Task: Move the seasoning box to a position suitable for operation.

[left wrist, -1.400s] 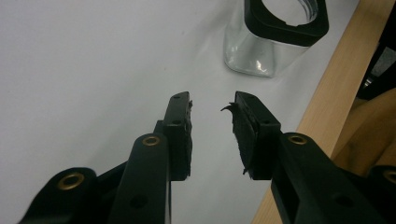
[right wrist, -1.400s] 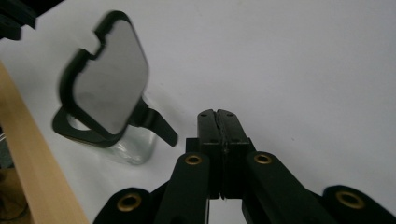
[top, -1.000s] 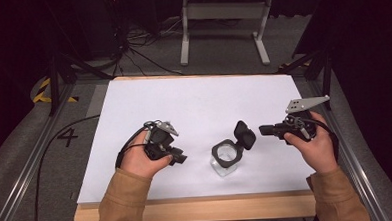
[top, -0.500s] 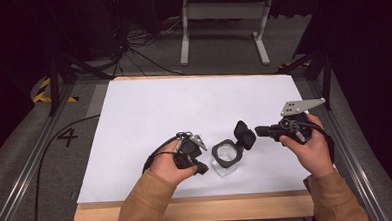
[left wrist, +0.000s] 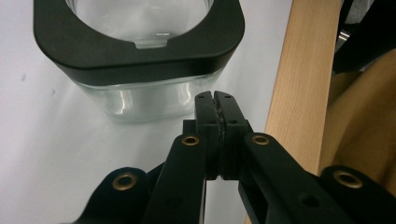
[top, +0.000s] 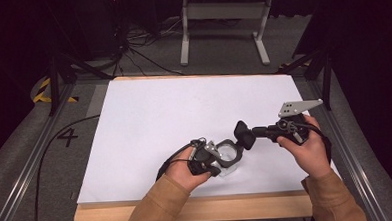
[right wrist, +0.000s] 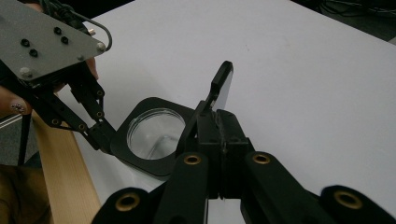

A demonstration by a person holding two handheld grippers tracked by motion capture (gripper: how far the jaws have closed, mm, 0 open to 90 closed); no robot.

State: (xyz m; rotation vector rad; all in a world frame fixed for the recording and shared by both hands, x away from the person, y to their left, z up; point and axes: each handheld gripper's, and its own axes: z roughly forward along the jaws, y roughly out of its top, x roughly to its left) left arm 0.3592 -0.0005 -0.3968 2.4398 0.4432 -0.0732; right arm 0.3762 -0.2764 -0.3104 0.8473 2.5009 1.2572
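A clear square jar (top: 230, 155) with a black rim (left wrist: 140, 51) stands near the white table's front edge, its mouth uncovered. My right gripper (top: 253, 133) is shut on the edge of the jar's black lid (right wrist: 218, 88), holding it tilted on edge just above and right of the jar. My left gripper (left wrist: 215, 97) is shut with nothing between its jaws. Its tips rest against the jar's near side; in the right gripper view the left gripper (right wrist: 103, 135) meets a corner of the rim.
The white table top (top: 194, 110) stretches far and left of the jar. The wooden front edge (left wrist: 299, 70) runs close by the left gripper. A metal stand (top: 223, 24) and cables lie on the floor beyond the table.
My left gripper has moved right across the table until its tips reached the jar. My right gripper, still holding the lid, shifted slightly left and lifted a little.
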